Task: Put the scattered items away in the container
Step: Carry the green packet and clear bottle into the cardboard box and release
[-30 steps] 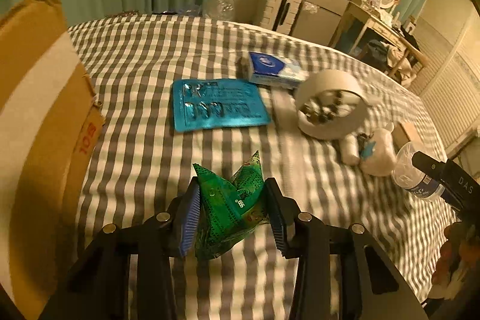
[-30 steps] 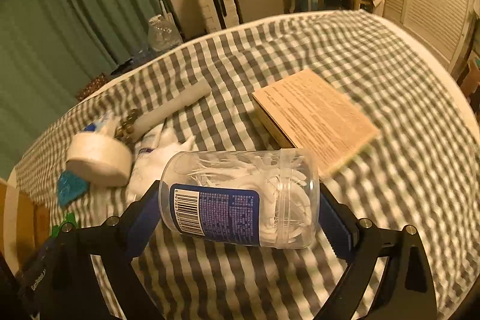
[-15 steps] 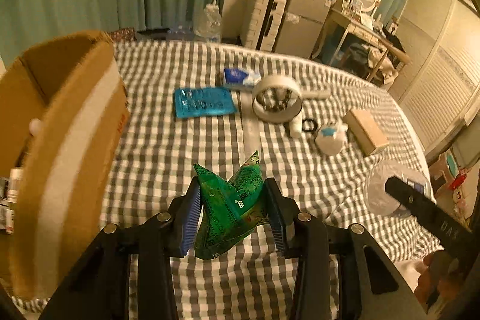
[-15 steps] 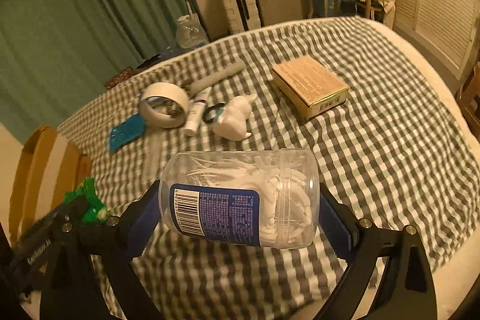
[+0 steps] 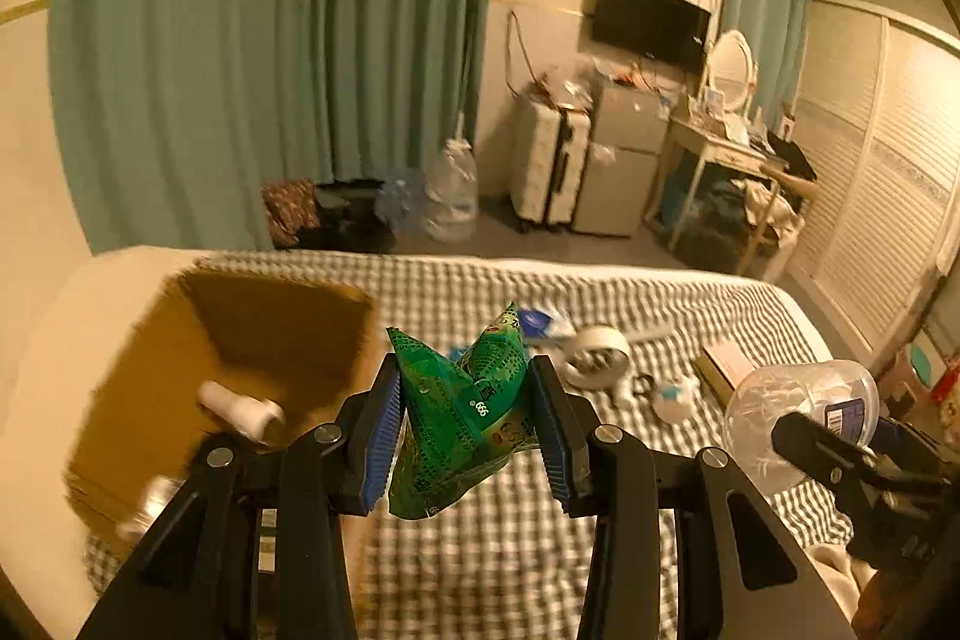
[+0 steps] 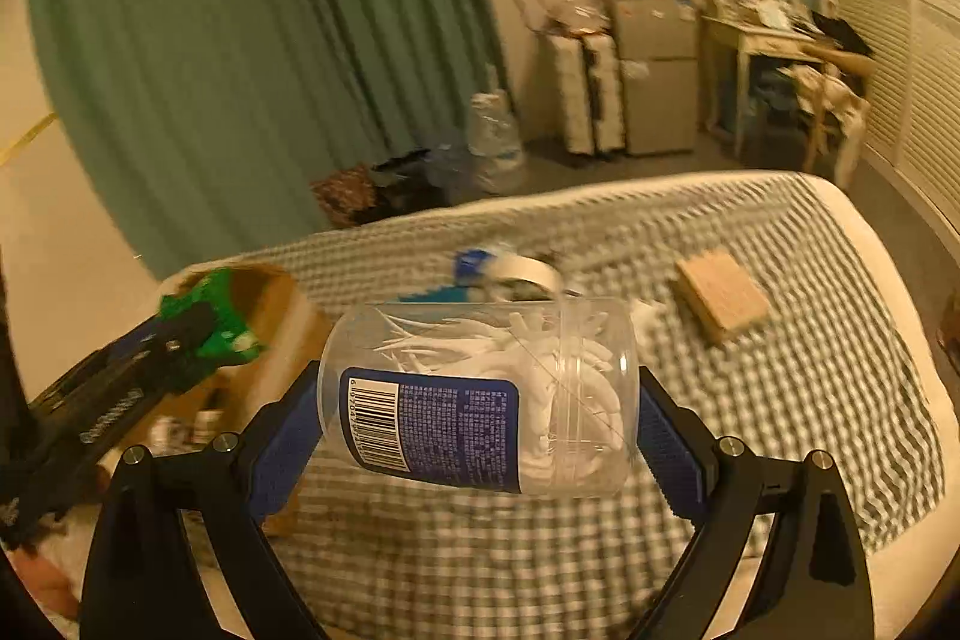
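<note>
My left gripper (image 5: 465, 424) is shut on a crumpled green snack packet (image 5: 462, 418), held in the air just right of the open cardboard box (image 5: 270, 334). A white bottle (image 5: 240, 409) lies inside the box. My right gripper (image 6: 477, 412) is shut on a clear plastic jar (image 6: 480, 394) full of white picks, lying sideways between the blue pads. That jar (image 5: 798, 412) also shows at the right of the left wrist view. In the right wrist view, the left gripper (image 6: 204, 334) and its packet hang over the box (image 6: 270, 316).
On the checked bedspread (image 5: 690, 304) lie a white tape roll (image 5: 597, 355), a blue-and-white pack (image 5: 534, 322), a white tube-like item (image 5: 672, 394) and a flat brown box (image 6: 723, 298). Beyond the bed stand curtains, suitcases, a small fridge and a desk.
Both grippers have risen well above the bed with their loads still gripped. The view now looks down into the cardboard box, and the left gripper has come beside its opening.
</note>
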### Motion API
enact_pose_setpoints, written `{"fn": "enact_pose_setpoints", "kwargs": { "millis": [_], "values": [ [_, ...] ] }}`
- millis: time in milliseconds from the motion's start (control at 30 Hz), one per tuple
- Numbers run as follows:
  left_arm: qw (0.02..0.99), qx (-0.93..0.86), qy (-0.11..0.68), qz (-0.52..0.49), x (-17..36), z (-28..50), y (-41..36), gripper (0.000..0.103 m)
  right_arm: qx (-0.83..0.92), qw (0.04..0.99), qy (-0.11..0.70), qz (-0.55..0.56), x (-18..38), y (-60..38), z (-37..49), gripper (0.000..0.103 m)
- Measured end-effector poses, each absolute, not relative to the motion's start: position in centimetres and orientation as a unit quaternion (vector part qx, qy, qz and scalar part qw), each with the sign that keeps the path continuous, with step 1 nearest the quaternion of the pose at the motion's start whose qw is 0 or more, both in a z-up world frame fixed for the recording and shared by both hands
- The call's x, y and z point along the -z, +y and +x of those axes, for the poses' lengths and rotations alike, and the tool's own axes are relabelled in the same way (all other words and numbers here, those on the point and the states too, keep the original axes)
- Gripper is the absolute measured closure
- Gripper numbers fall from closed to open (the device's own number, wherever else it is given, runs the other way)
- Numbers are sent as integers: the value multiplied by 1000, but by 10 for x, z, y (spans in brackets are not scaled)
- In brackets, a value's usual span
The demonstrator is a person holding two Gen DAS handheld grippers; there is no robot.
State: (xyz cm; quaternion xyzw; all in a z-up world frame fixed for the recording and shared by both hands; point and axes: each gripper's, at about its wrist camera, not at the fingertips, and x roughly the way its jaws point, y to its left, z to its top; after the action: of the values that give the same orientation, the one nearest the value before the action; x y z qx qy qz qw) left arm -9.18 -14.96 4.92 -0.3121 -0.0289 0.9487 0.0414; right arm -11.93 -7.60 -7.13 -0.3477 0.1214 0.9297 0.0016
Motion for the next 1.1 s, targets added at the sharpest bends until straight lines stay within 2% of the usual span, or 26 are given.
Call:
{"fn": "enact_pose_setpoints", "kwargs": {
  "millis": [133, 367, 567, 833, 967, 1033, 1100],
  "values": [
    [16, -952, -24, -305, -57, -93, -181, 61, -936, -44, 89, -337, 53, -128, -131, 8],
    [-56, -951, -28, -302, -51, -116, -260, 61, -928, -117, 68, -348, 55, -206, -171, 8],
    [-94, -935, -49, -339, -10, -148, -315, 61, -907, -152, 90, -381, 78, -242, -227, 8],
    [-86, -914, -67, -392, 55, -174, -336, 60, -878, -171, 139, -424, 115, -260, -299, 8],
    [-66, -902, -79, -420, 68, -180, -337, 49, -859, -189, 165, -445, 124, -272, -319, 6],
    [-65, -904, -76, -416, 64, -176, -334, 34, -855, -192, 172, -449, 125, -272, -324, 5],
    [-68, -907, -73, -408, 59, -169, -330, 24, -860, -189, 173, -441, 122, -269, -322, 5]
  ]
}}
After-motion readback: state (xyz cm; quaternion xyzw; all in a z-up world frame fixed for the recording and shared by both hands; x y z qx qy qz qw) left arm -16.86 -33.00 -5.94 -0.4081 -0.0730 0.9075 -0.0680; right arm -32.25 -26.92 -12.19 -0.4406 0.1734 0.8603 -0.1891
